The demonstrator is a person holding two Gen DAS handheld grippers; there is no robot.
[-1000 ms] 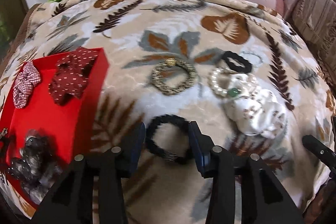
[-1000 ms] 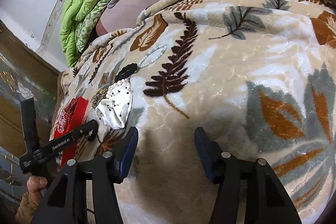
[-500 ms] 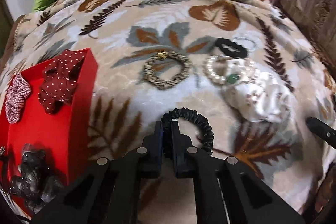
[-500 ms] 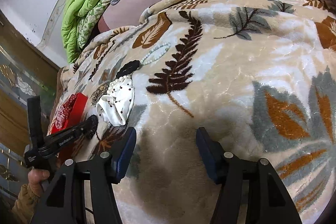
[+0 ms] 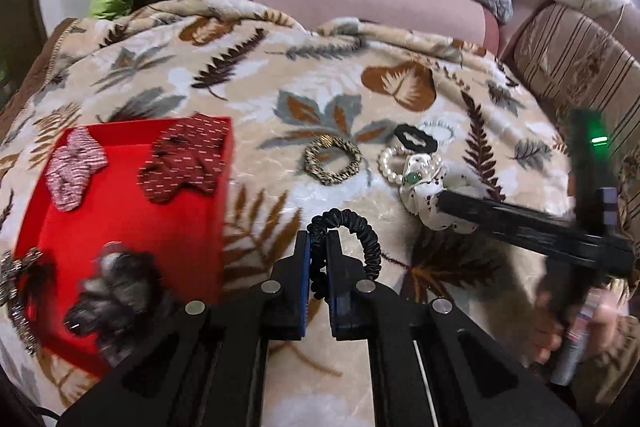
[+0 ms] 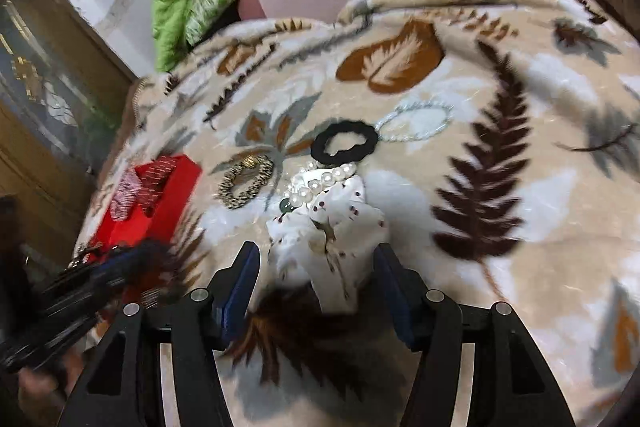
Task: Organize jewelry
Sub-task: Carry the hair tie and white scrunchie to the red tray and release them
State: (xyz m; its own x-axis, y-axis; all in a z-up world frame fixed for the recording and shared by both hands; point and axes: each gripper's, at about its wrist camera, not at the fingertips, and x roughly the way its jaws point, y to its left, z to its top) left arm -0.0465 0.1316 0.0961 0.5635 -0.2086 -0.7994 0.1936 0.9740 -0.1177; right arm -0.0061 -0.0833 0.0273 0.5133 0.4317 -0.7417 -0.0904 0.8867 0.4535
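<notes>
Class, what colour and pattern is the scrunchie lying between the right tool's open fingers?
White with small dark dots: the scrunchie shows best in the right wrist view.

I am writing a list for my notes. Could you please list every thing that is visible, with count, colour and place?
Ribbed fabric hair tie: one, black, pinched in the left gripper.
Flat cardboard tray: one, red, left on the blanket.
Fabric scrunchies in the tray: dark red dotted, pink checked, grey fluffy.
Leopard-print scrunchie: one, brown-gold, centre of the blanket.
Pearl bead bracelet: one, white, against the satin scrunchie.
Dotted satin scrunchie: one, white, between the right gripper's open jaws.
Flat scrunchie: one, black, farther back.
Leaf-print blanket: one, beige.
Left gripper: shut.
Right gripper: open.
</notes>
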